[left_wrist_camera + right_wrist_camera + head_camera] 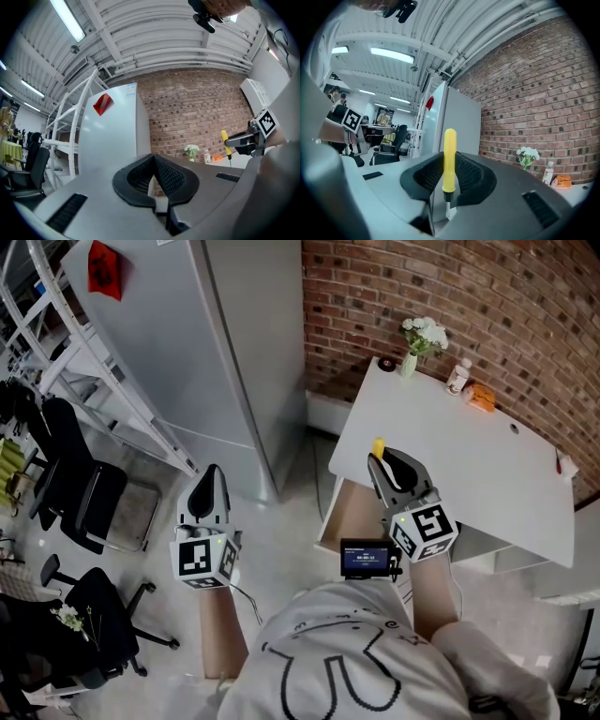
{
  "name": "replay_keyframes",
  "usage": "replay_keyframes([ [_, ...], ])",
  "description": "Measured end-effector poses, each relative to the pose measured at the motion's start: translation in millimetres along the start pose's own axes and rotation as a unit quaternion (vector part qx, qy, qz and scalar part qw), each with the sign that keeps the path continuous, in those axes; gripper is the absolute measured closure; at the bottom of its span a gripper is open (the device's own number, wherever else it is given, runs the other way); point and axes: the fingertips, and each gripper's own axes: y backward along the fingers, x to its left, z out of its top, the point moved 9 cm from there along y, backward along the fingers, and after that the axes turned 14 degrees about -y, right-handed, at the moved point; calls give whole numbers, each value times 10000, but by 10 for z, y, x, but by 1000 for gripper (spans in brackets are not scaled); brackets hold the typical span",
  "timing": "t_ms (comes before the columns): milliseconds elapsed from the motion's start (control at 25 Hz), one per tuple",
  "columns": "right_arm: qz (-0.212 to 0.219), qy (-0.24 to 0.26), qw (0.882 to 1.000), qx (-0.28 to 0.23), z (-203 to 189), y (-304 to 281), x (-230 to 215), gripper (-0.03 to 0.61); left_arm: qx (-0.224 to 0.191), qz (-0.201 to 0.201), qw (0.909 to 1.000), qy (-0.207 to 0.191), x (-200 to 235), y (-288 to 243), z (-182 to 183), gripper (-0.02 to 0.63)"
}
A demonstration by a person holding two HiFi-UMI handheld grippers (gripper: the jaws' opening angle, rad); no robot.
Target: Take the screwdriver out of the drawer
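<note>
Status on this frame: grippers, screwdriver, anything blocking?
Right gripper shut on screwdriver, yellow handle up, clear of the drawer. Left gripper shut, empty, held aside. Nothing blocking.

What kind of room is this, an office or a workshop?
Probably an office-like lab: black swivel office chairs, a white rectangular desk against a red brick wall, and white metal shelving frames.

Looks like an office-cum-lab workspace — bare brick wall (450, 296) at one o'clock, black office chairs (89, 502) at nine, white racking (103, 371) at ten, strip lights (391, 55) under exposed ceiling pipes (178, 51).
</note>
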Motion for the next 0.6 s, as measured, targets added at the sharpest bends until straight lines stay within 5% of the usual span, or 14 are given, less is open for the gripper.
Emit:
replay_keyframes([
  [600,119,286,9995,-48,52,22,79,502,-131,154,9998,-74,10,80,87,603],
])
